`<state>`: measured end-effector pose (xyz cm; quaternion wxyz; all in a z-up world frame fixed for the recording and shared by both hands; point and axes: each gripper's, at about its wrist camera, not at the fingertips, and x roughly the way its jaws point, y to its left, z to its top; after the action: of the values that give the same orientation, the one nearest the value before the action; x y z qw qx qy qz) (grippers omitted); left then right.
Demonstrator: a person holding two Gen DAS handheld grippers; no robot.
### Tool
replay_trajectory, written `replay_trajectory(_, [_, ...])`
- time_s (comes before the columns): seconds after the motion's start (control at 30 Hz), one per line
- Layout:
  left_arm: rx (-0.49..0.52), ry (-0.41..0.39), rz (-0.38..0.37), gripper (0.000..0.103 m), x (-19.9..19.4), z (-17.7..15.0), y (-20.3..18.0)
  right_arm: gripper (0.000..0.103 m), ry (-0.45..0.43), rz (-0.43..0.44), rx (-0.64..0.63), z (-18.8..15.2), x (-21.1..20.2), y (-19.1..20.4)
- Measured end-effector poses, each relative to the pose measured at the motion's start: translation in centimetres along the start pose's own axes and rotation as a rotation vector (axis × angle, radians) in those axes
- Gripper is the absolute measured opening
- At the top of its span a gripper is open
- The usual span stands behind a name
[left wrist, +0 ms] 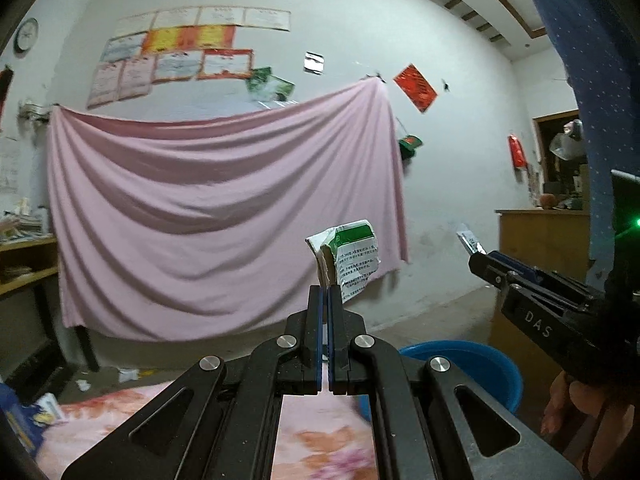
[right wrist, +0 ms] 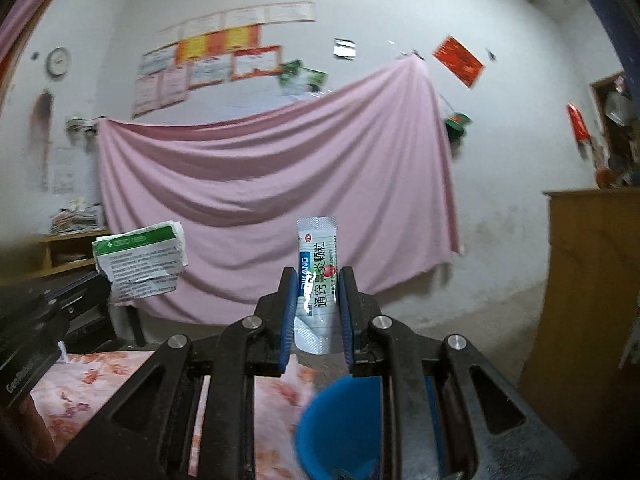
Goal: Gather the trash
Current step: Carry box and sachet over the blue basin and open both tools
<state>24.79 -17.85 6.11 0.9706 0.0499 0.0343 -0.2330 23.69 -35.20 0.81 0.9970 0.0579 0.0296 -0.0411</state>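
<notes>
My left gripper [left wrist: 325, 289] is shut on a torn green-and-white medicine box [left wrist: 352, 258], which sticks up above its fingertips. The same box [right wrist: 140, 260] shows at the left of the right wrist view. My right gripper [right wrist: 318, 276] is shut on a white and silver medicine sachet [right wrist: 316, 280] that stands upright between the blue pads. In the left wrist view the right gripper [left wrist: 480, 256] comes in from the right with the sachet's tip [left wrist: 469, 240] showing. A blue plastic basin [right wrist: 340, 428] sits low, just under the right gripper; the basin [left wrist: 480, 364] lies to the lower right of the left one.
A floral pink bedspread [left wrist: 320, 440] lies below both grippers. A pink sheet [left wrist: 224, 220] hangs on the far wall. A wooden cabinet [right wrist: 592, 300] stands at the right, a wooden shelf [left wrist: 24, 256] at the left. Paper scraps [left wrist: 128, 374] lie on the floor.
</notes>
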Motion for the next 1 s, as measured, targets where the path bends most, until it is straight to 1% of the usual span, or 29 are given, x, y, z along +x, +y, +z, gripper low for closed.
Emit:
replay_trajectory(0.1, [-0.002,0.031,-0.031,0.0,1.6,0.0,-2.1,0.048,0.068,-0.042,0.018,-0.4,0.6,-2.1])
replay_trajectory(0.17, [-0.005,0.054,-0.054,0.0,2.7,0.1,-3.3,0.048,0.109,-0.051,0.027,-0.8,0.9,-3.3])
replay_trajectory(0.23, [-0.013,0.086,-0.074,0.0,3.7,-0.1,-4.4,0.048,0.146,-0.069,0.038,-1.2,1.1,-4.7])
replay_trajectory(0.33, [-0.047,0.158,-0.106,0.0,5.7,-0.1,-5.4,0.048,0.198,-0.084,0.058,-1.9,1.4,-6.1])
replay_trajectory(0.47, [-0.091,0.246,-0.141,0.0,7.4,-0.3,-6.1,0.048,0.271,-0.097,0.101,-2.7,2.0,-7.4])
replay_trajectory(0.6, [-0.121,0.339,-0.158,0.0,9.6,-0.4,-6.5,0.049,0.342,-0.102,0.14,-3.7,3.1,-8.5])
replay_trajectory(0.77, [-0.167,0.439,-0.175,0.001,12.0,-0.7,-7.0,0.049,0.398,-0.107,0.161,-4.5,4.2,-9.1])
replay_trajectory(0.93, [-0.225,0.52,-0.184,0.003,12.7,-1.9,-6.1,0.05,0.429,-0.11,0.175,-4.8,4.6,-9.3])
replay_trajectory(1.0, [-0.244,0.542,-0.18,0.004,12.9,-2.1,-5.8,0.053,0.439,-0.114,0.177,-4.8,5.0,-9.5])
